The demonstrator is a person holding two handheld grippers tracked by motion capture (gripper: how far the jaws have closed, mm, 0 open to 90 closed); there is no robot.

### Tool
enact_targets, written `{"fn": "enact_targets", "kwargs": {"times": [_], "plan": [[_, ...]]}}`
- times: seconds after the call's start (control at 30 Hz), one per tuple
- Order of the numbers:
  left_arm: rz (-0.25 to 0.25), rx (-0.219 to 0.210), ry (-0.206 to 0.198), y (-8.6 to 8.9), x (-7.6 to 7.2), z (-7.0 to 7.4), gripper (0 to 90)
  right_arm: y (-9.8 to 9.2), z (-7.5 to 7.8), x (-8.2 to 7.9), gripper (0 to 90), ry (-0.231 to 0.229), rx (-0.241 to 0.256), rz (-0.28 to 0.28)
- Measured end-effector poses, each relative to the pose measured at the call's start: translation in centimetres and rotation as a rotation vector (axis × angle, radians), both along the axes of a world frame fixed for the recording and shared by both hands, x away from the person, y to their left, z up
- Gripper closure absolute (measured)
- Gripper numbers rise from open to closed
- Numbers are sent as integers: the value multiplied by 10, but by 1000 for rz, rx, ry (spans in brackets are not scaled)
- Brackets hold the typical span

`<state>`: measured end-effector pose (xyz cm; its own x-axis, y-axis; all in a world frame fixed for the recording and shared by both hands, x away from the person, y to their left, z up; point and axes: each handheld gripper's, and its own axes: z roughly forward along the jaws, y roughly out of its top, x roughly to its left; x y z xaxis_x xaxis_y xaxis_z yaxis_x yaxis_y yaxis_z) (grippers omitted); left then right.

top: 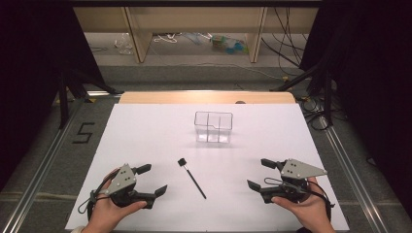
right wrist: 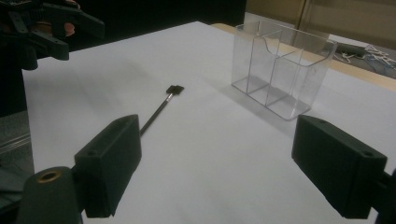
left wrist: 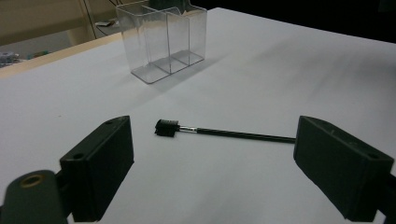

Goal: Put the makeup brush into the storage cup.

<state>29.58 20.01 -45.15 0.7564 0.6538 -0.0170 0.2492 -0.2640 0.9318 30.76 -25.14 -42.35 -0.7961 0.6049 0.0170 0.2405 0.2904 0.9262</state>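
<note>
High view: we are resting both tools on the white table sheet [top: 145, 126], nothing picked up yet. Our left gripper [top: 150, 180] is sitting near-left with jaws spread and empty; our right gripper [top: 262, 173] is sitting near-right, jaws also spread and empty. One thin black brush with a small square head [top: 192, 177] is lying flat between them, touching neither. One clear plastic organiser box with dividers [top: 214, 127] is standing upright farther back, empty as far as we are seeing. We are judging the work as barely begun: grasping, lifting and dropping the brush into the box all remain.

Left gripper view: the brush [left wrist: 224, 133] is lying just ahead between the wide-open jaws, the box [left wrist: 161, 39] well beyond.

Right gripper view: jaws apart, brush [right wrist: 163, 105] ahead-left, box [right wrist: 280, 67] ahead-right, left gripper [right wrist: 60, 30] far off.

Count: two grippers, one brush, one box.
</note>
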Motion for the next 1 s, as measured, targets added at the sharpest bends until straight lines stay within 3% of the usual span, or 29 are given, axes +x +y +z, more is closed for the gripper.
{"fn": "enact_targets", "kwargs": {"times": [0.4,0.5,0.53,0.57,0.63,0.7,0.73,0.77,0.8,0.83,0.87,0.9,1.0], "plan": [[-47,27,-28,-6,0,4,139,1,0,0,173,10,-14,6],[-105,91,-20,-14,4,7,152,1,-1,1,176,8,-4,9],[-105,91,-20,-14,4,7,152,0,-1,1,176,11,-11,5],[-146,132,-14,-19,9,9,154,0,-1,1,176,16,-12,6],[-162,149,-11,-22,11,9,159,0,-1,1,176,16,-15,3],[-211,195,-15,-28,18,11,165,0,-1,1,176,15,-16,1],[-271,236,-1,-35,24,11,166,0,-2,2,176,13,-16,4],[-271,236,-1,-35,24,11,176,0,-2,2,176,13,-16,4],[-338,295,10,-41,30,12,184,0,-2,2,176,19,-13,-1],[-338,295,10,-41,30,12,185,0,-2,3,176,20,-13,-4],[-397,338,21,-48,35,11,185,-1,-2,2,176,23,-21,-8],[-397,338,21,-48,35,11,188,-1,-2,2,176,23,-21,-8],[-458,405,33,-56,44,11,203,-1,-3,3,177,29,-15,-4]]}}
